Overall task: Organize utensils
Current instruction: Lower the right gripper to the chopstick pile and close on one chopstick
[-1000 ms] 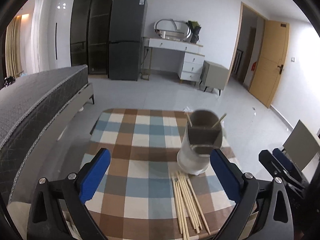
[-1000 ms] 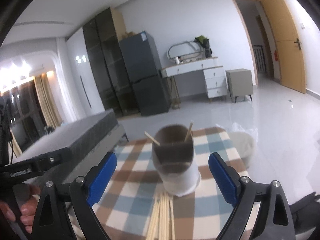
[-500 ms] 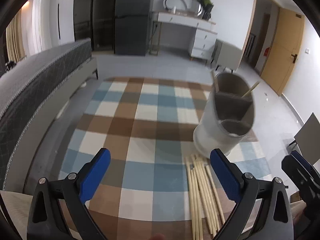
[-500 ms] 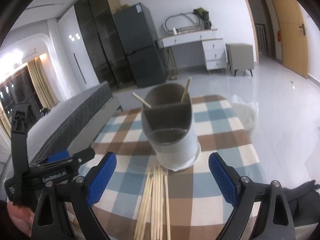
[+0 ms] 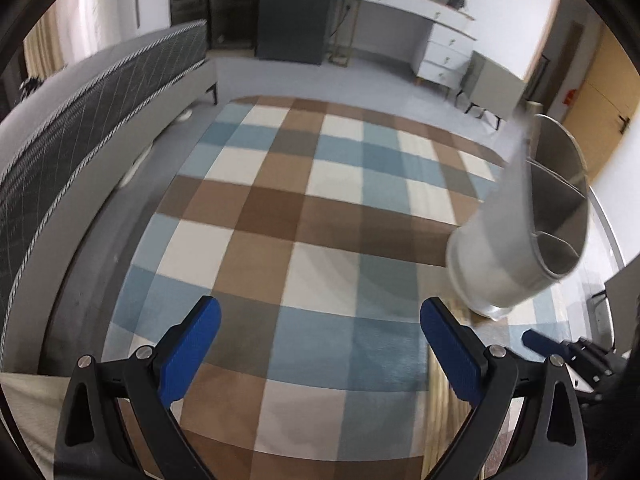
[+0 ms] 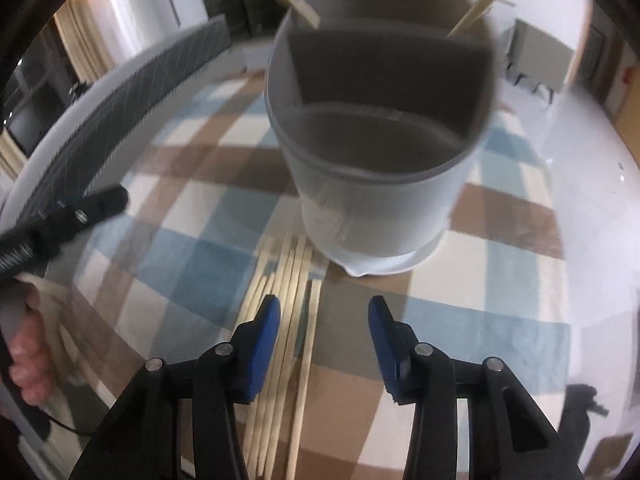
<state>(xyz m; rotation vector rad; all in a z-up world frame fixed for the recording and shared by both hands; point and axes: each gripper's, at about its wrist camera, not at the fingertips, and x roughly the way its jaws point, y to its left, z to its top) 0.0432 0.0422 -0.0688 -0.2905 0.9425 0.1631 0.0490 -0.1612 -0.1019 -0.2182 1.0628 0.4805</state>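
My right gripper (image 6: pixel 322 322) hangs open over the loose chopsticks (image 6: pixel 290 300) lying right in front of the gray divided utensil holder (image 6: pixel 380 152); my left gripper (image 5: pixel 320 330) is wide open above the checkered tablecloth (image 5: pixel 320 184).

The right tongs (image 6: pixel 323 320) hang low over the checked surface (image 6: pixel 500 320), the two blue pads apart with nothing between them. Under the left pad (image 6: pixel 264 340) lies a bundle of wooden chopsticks (image 6: pixel 280 320), side by side, their far ends touching the base of a grey utensil holder (image 6: pixel 380 184). The holder stands upright and has inner dividers; two chopsticks (image 6: pixel 480 0) lean out of its rear compartment. At the left edge the other tongs (image 6: pixel 68 216) are seen, blurred, with a hand (image 6: pixel 28 356) below.
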